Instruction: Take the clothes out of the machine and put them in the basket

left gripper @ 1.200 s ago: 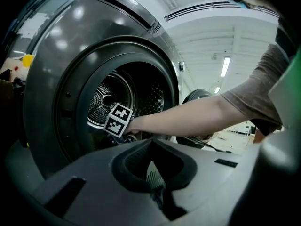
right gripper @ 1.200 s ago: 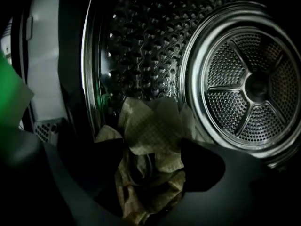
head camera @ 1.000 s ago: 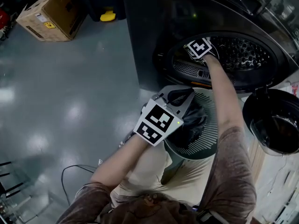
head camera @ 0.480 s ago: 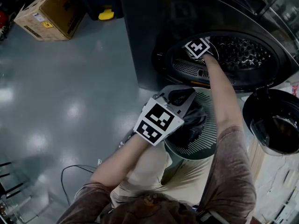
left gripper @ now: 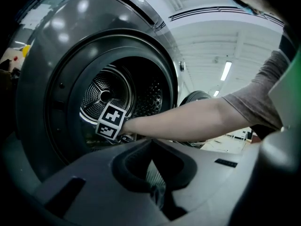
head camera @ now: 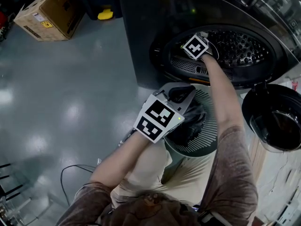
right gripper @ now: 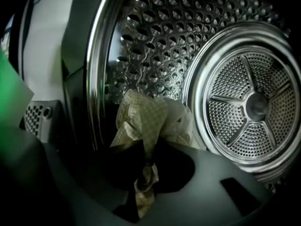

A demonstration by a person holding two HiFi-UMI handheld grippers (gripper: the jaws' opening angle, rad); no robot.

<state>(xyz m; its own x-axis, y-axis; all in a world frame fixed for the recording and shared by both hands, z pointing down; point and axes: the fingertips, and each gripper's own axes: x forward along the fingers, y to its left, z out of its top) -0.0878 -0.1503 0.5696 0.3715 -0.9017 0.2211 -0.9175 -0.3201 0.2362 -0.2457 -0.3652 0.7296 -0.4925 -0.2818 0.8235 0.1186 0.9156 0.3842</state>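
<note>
One checked cloth [right gripper: 149,121], its length running upright, is pinched by the right claw [right gripper: 143,188], just closed.

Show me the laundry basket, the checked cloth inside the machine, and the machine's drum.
basket [head camera: 209,126]: head view, on its ribbed inner wall.
checked cloth [right gripper: 143,119]: right gripper view, on the bunched upper part.
drum [right gripper: 188,41]: right gripper view, on its perforated side wall.
</note>
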